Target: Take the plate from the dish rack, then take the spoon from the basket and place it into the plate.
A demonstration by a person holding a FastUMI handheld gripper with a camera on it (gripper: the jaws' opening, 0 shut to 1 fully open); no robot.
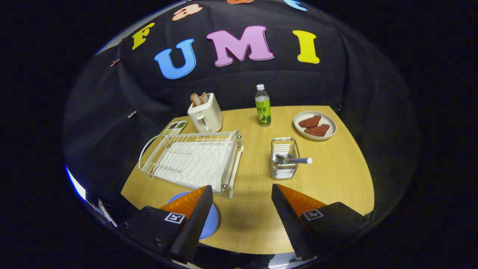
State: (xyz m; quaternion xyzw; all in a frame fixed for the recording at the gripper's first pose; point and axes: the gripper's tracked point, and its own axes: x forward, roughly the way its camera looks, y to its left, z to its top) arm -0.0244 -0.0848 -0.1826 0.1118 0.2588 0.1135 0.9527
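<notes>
Blue plate [212, 224] lies flat on the table [254, 224] under our left finger; our gripper [242, 209] hangs open and empty. Ahead and slightly right, the spoon [293, 160] lies crosswise over the basket [283, 158], handle pointing right. We judge the rack [192, 160] emptied.

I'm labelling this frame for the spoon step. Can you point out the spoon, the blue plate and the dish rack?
spoon [295, 160]: gripper view, on its handle, lying across the basket's rim.
blue plate [212, 222]: gripper view, on its bare right edge beside the finger.
dish rack [194, 161]: gripper view, on its white ribbed tray.
</notes>
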